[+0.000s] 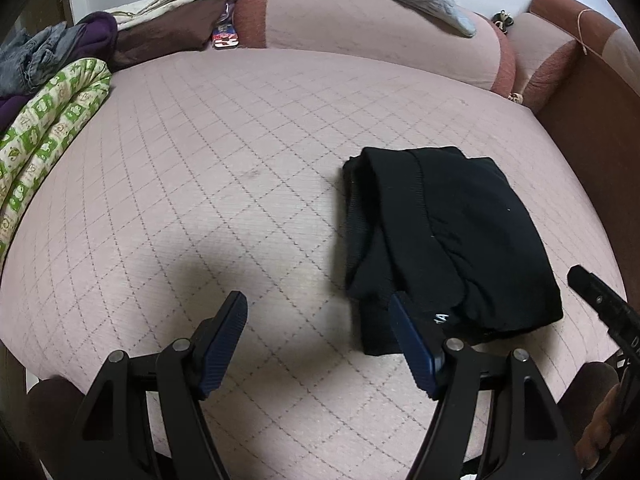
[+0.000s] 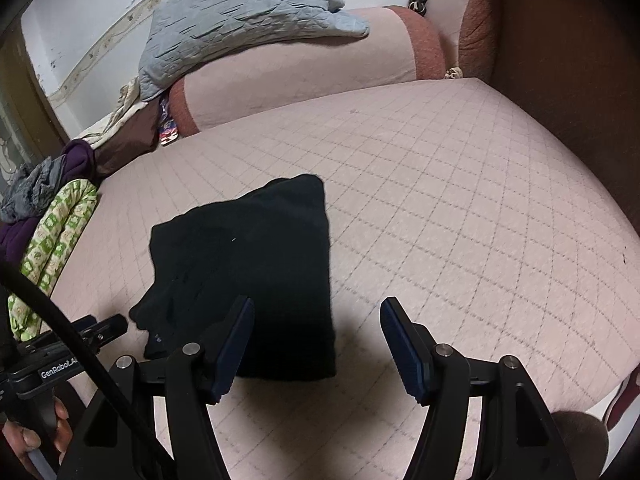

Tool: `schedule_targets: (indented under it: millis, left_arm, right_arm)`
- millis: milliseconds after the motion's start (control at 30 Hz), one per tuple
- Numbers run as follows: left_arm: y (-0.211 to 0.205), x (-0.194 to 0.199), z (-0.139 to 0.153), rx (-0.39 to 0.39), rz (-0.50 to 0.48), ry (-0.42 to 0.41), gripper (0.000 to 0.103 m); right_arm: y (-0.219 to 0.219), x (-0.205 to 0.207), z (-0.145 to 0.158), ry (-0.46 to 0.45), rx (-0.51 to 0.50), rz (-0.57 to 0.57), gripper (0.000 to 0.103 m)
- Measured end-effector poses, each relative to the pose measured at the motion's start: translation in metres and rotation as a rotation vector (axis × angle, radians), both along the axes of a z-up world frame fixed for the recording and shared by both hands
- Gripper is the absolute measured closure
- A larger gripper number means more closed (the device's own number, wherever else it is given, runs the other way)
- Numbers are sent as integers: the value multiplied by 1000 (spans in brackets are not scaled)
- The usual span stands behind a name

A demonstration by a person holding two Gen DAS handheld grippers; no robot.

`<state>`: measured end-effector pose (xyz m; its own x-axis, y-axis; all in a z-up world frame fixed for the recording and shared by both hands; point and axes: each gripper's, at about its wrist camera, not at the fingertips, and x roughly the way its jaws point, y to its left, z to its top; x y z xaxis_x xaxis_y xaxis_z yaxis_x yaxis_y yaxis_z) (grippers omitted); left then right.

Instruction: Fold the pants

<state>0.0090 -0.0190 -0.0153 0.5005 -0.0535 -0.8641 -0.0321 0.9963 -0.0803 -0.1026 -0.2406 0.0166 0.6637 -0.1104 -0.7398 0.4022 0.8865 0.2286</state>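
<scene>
The black pants (image 1: 452, 236) lie folded into a compact bundle on the pink quilted bed (image 1: 220, 152). In the left wrist view my left gripper (image 1: 318, 306) is open and empty, above the bed just left of the pants' near edge; its right finger overlaps the bundle's near corner. In the right wrist view the pants (image 2: 248, 264) lie left of centre, and my right gripper (image 2: 316, 312) is open and empty, hovering over their near right edge. The right gripper's tip also shows in the left wrist view (image 1: 600, 304), and the left gripper's in the right wrist view (image 2: 104, 326).
A pile of clothes (image 1: 48, 92) with a green-patterned cloth lies at the bed's left edge. A pink bolster (image 1: 360, 32) with a grey quilted pillow (image 2: 240, 16) on it runs along the back. A brown bed frame (image 2: 560, 60) rises on the right.
</scene>
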Motion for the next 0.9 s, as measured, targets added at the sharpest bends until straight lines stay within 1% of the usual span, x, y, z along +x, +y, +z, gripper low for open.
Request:
schedule_targets:
  millis: [100, 300, 467, 533, 567, 633, 667, 700, 733, 767, 833, 900]
  left_arm:
    - [2, 3, -1, 3, 0, 5, 30]
    - [1, 9, -4, 12, -7, 15, 30]
    - [1, 13, -7, 15, -6, 28, 30]
    - [1, 15, -7, 1, -9, 31, 30]
    - [2, 16, -6, -19, -11, 29, 30]
    - [7, 17, 2, -100, -18, -1, 30]
    - [8, 18, 5, -126, -22, -13, 29]
    - [9, 21, 8, -158, -30, -18, 21]
    - [8, 24, 9, -185, -37, -13, 17]
    - [11, 32, 7, -242, -47, 6, 15]
    - [14, 44, -3, -303, -48, 57, 15]
    - [18, 60, -19, -362, -45, 120, 15]
  right_arm:
    - [-6, 5, 0, 6, 0, -1, 32]
    - [-12, 19, 2, 16, -31, 15, 31]
    - [-20, 27, -3, 22, -6, 15, 31]
    - [-25, 30, -7, 30, 17, 17, 30]
    - [-27, 33, -8, 35, 29, 17, 30]
    - [-35, 40, -13, 47, 80, 23, 29]
    - [-39, 43, -14, 51, 100, 26, 29]
    - [-43, 47, -15, 53, 123, 29, 29]
    - [-47, 52, -17, 55, 145, 31, 27]
    - [-52, 58, -19, 59, 173, 38, 26]
    - [-60, 68, -24, 70, 216, 44, 26]
    - [-64, 80, -30, 87, 254, 59, 26]
